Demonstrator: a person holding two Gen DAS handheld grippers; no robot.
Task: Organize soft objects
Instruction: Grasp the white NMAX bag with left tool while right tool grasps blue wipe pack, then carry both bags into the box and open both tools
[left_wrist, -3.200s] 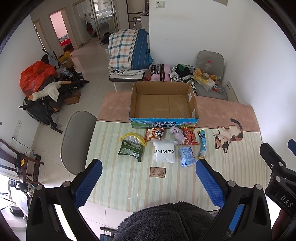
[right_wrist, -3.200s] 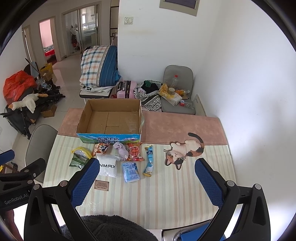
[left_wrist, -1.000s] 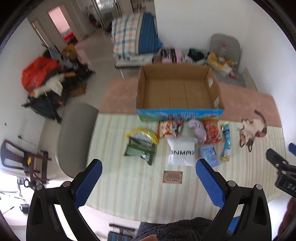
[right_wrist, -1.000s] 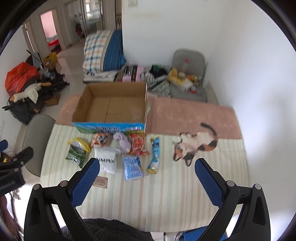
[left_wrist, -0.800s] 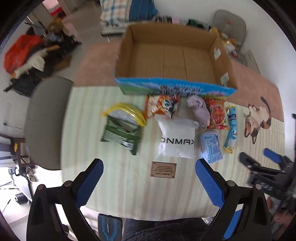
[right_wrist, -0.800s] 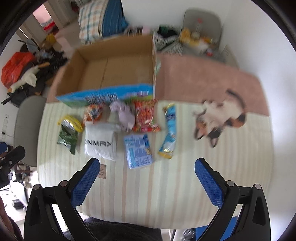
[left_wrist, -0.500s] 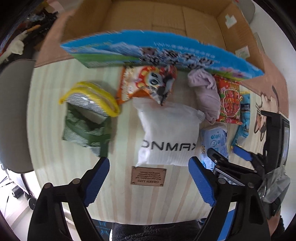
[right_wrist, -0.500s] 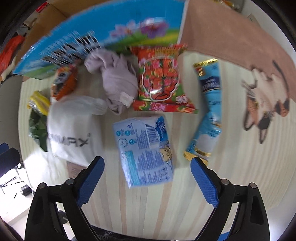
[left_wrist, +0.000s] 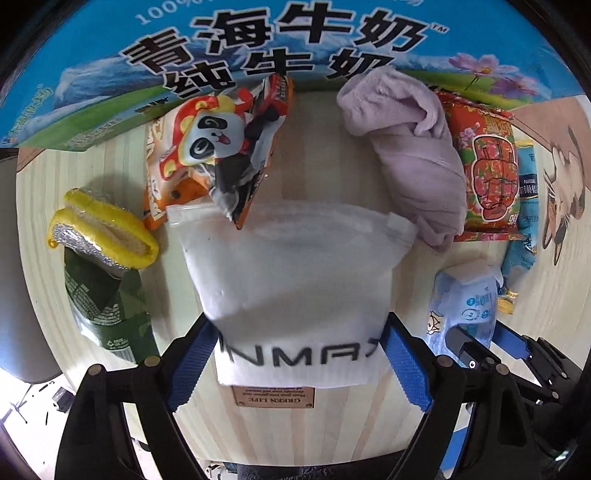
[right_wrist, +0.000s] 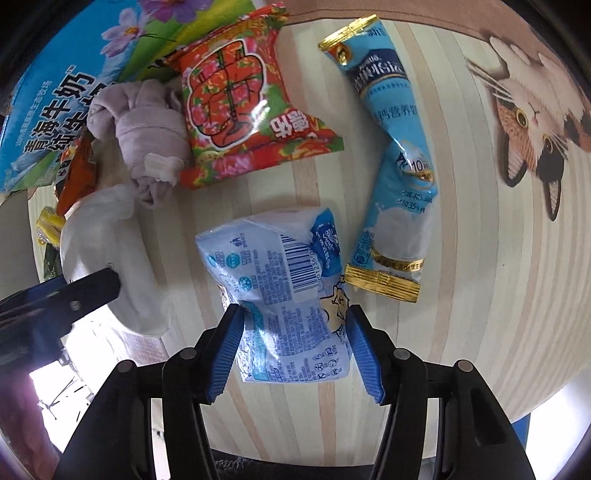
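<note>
Between the left claw (left_wrist: 299, 347) pads, squeezed white pouch (left_wrist: 295, 280), right claw (right_wrist: 293, 343) pinching crinkled pale-blue tissue pack (right_wrist: 284, 284)

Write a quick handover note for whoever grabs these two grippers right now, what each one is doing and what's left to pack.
Left gripper: shut on the white pouch, pinched at its near end, on the table.
Right gripper: shut on the light blue tissue pack, squeezed at the waist.
On the striped table, in front of the milk carton box: panda snack bag, lilac cloth, red floral packet, blue sachet, yellow sponge, green packet.
Done: both grasps made; neither item looks boxed yet.
Left: likely box both, then the rest.
</note>
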